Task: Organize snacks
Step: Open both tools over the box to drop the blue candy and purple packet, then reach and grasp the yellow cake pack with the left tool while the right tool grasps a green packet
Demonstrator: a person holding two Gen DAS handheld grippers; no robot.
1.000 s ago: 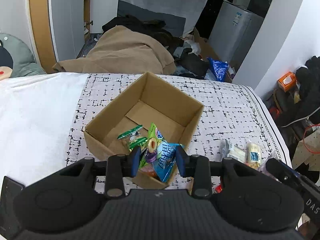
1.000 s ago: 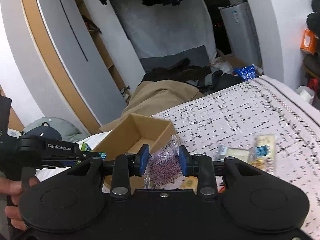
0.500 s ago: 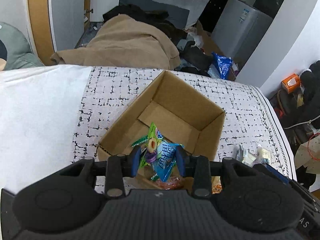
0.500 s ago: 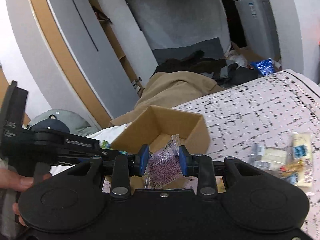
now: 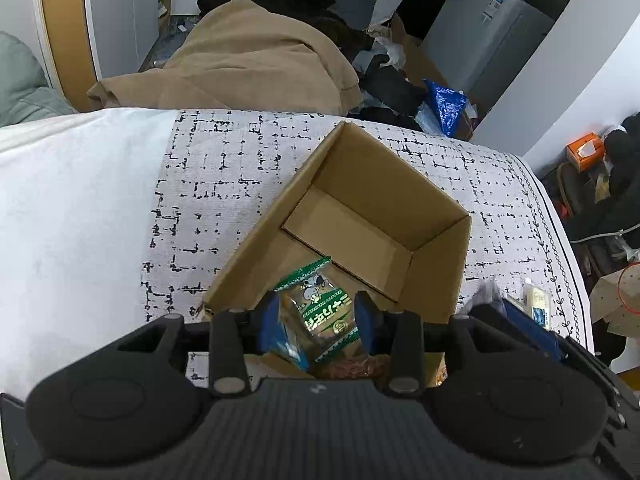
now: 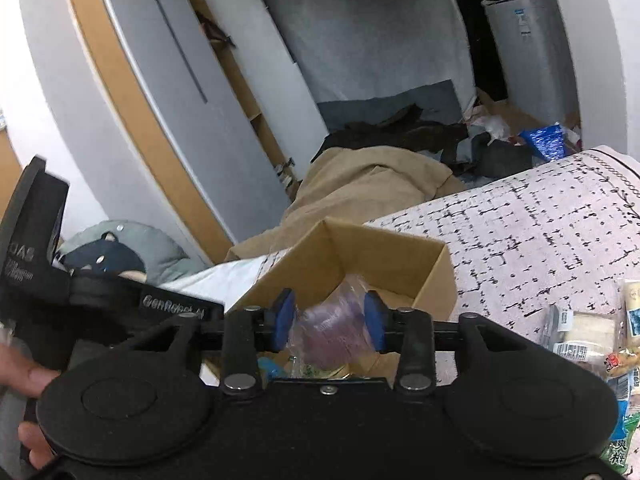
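A cluttered bedroom: a bed (image 5: 224, 184) under a white cover printed with broken black grid lines, with a tan blanket (image 5: 256, 64) heaped on the floor beyond it and a grey cabinet (image 5: 492, 36) further back. On the bed stands an open cardboard box (image 5: 436, 264), its flaps folded inside and most of its floor bare.

The left hand-held gripper (image 5: 316, 322) hangs over the near corner of the box, blue pads apart. Between them, seen from above, lies a clear snack packet with green-and-white edging (image 5: 320, 304) — whether the pads touch it cannot be told, and it appears to rest in the box beside a blue packet (image 5: 286, 346) and a reddish one (image 5: 352, 366).

In the right wrist view the right hand-held gripper (image 6: 330, 322) is also at the box's near edge, its pads apart with a clear packet of purplish snack (image 6: 334, 330) between them; the packet is blurred, so a grip on it cannot be confirmed. To the right of the box — well apart from it — a small heap of pale and colourful snack packets (image 6: 592, 336) lies on the cover.
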